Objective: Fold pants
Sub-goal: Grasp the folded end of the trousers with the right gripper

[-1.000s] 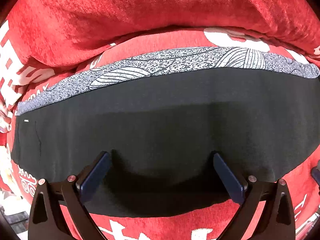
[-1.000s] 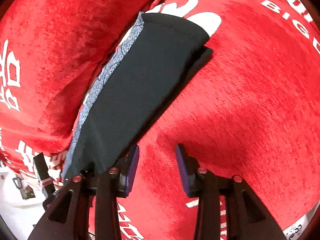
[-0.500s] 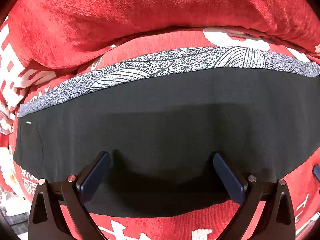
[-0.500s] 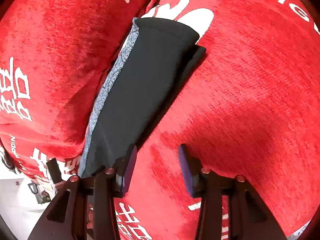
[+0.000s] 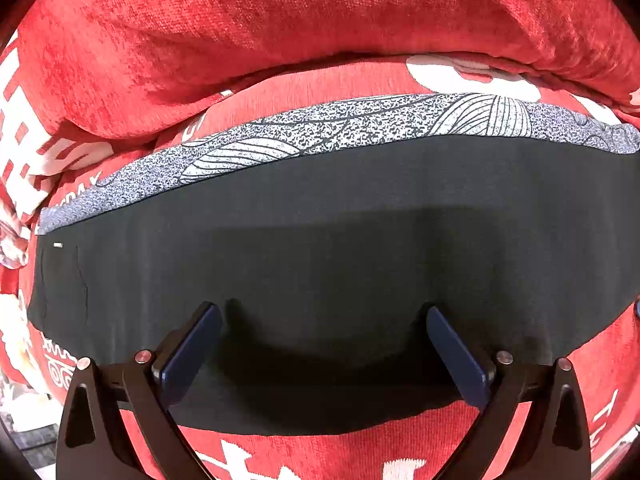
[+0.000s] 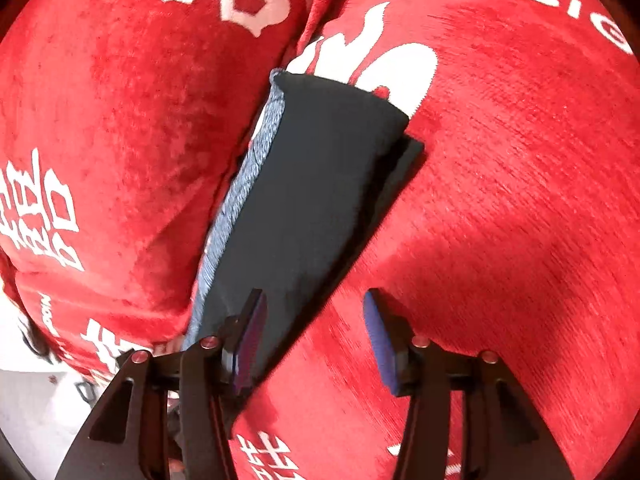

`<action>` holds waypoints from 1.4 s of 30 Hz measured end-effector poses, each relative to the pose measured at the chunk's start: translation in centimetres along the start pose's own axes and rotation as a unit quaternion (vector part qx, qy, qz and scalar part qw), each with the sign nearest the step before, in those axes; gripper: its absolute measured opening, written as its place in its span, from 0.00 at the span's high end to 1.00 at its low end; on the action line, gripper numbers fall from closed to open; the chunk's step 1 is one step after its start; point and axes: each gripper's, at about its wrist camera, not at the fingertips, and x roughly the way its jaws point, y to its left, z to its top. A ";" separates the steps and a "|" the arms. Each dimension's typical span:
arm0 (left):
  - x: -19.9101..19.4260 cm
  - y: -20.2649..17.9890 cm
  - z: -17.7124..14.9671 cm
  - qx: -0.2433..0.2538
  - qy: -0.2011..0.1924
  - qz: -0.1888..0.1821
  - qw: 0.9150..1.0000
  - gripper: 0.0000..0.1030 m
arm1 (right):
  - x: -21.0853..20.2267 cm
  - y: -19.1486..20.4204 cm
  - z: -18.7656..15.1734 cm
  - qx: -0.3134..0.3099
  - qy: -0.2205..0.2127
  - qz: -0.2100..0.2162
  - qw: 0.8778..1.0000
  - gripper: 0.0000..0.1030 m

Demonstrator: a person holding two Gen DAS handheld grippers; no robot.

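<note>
The black pants [image 5: 340,240] lie folded in a long flat band on the red sofa seat, with a grey patterned strip [image 5: 340,128] along the far edge. My left gripper [image 5: 324,344] is wide open and empty, just above the band's near edge. In the right wrist view the pants [image 6: 312,184] run away from me as a narrow band. My right gripper [image 6: 314,332] is open and empty at the band's near end, its left finger [image 6: 250,340] over the black cloth and its right finger over the red cushion.
The red sofa back cushion [image 5: 320,20] with white lettering rises right behind the pants. The red seat cushion [image 6: 500,200] spreads to the right of the band. A pale floor [image 6: 32,420] shows at the sofa's lower left edge.
The right gripper has drawn back and swung a little, and its jaws have opened wider. The left gripper has hardly moved.
</note>
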 end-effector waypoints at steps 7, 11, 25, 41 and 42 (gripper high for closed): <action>0.0 0.1 0.0 0.001 0.001 0.000 1.000 0.00 | 0.6 -0.1 0.5 -0.002 -0.003 0.012 1.000 0.47; 0.1 0.0 0.2 0.006 0.003 0.000 1.000 0.00 | 1.0 -0.5 0.9 -0.002 -0.008 0.033 0.999 0.47; -0.8 -0.4 1.1 0.028 0.009 0.007 1.000 0.00 | 4.3 1.2 3.7 0.019 -0.004 0.051 0.998 0.83; 0.1 -5.2 4.1 0.030 -0.039 -0.016 0.999 0.00 | 1.3 8.6 2.0 -0.120 -0.023 0.024 0.992 0.86; 0.0 -5.3 4.1 0.040 -0.042 -0.014 0.998 0.00 | 1.4 9.2 1.8 -0.129 -0.024 0.022 0.991 0.86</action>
